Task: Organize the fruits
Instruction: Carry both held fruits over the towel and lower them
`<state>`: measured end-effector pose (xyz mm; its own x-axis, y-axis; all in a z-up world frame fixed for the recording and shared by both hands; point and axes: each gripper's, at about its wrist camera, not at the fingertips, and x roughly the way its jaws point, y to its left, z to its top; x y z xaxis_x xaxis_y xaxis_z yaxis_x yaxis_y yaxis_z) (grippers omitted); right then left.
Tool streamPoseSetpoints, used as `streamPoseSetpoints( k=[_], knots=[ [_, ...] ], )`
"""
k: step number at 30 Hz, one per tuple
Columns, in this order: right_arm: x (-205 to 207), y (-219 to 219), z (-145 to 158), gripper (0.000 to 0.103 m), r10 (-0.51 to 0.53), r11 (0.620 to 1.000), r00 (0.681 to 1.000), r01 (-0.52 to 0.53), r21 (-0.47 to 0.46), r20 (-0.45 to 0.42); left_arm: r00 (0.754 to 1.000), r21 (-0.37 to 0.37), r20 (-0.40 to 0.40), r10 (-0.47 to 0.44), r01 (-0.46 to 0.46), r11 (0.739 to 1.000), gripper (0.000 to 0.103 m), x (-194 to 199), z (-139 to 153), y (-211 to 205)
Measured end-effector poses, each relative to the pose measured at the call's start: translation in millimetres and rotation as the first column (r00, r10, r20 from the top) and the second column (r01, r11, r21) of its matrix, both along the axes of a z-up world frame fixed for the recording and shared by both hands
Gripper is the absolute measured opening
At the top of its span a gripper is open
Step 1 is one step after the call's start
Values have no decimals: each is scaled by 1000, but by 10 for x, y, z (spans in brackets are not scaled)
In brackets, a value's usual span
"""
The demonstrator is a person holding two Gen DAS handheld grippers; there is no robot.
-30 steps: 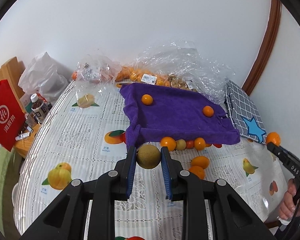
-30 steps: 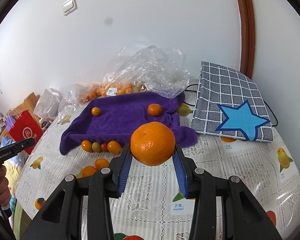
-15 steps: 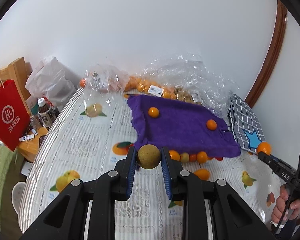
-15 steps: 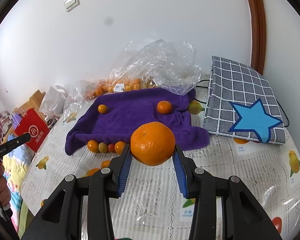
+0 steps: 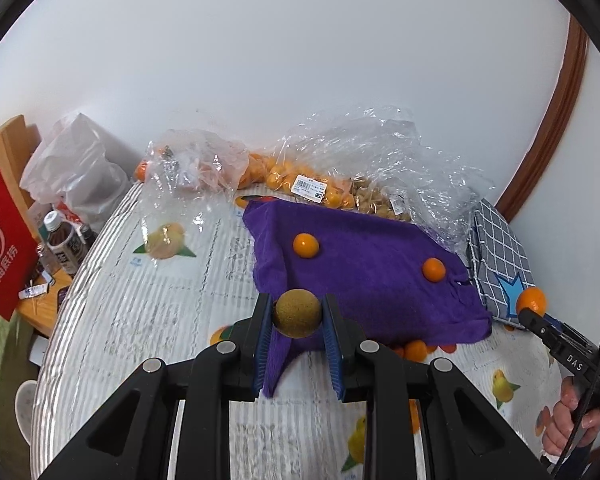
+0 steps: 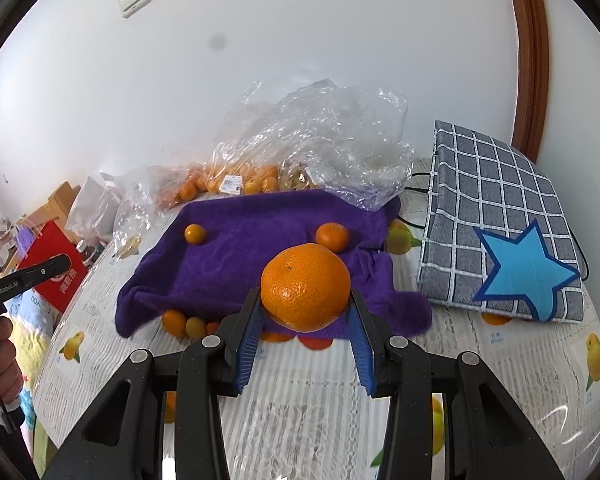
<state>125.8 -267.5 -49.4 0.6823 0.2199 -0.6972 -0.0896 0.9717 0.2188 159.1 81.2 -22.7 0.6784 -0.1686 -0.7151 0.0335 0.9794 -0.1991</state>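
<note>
My left gripper (image 5: 297, 318) is shut on a small brownish-green round fruit (image 5: 297, 313), held above the near left corner of the purple towel (image 5: 364, 264). My right gripper (image 6: 305, 306) is shut on a large orange (image 6: 305, 291) above the towel's (image 6: 260, 256) near edge. Two small oranges lie on the towel (image 5: 306, 245) (image 5: 433, 269); the right wrist view shows them too (image 6: 195, 234) (image 6: 332, 237). Several small fruits (image 6: 186, 323) sit in a row on the table below the towel's front edge. The right gripper with its orange (image 5: 531, 301) shows at the far right of the left wrist view.
Clear plastic bags (image 5: 380, 168) with several oranges stand behind the towel by the wall. A grey checked pouch with a blue star (image 6: 500, 232) lies to the right. A red paper bag (image 5: 4, 240), a bottle (image 5: 62, 242) and a white bag (image 5: 72, 172) are off the table's left side.
Both grippers have moved forward over the table toward the towel, each keeping its fruit. The towel now looks closer and the row of small fruits lies partly behind the fingers.
</note>
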Motion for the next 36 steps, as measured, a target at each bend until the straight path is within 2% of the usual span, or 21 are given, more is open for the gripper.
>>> streamPoseSetpoints(
  k=[8,17,27,36],
  knots=[
    [362,-31,-86,41,-17,1000,1000,17,-12,-9,999,12,-40,-20,20,1000,24,437,-191,-69],
    [758,14,-372,41,-27,998,998,24,-50,-61,995,6,-76,-59,60,998,24,833,-476,-225],
    [1070,127,-673,41,-15,998,993,7,-68,-114,988,11,-129,-79,81,997,24,1099,-822,-287],
    [1188,229,-829,41,7,996,992,-18,-92,-123,984,21,-143,-103,107,994,24,1220,-947,-402]
  ],
)
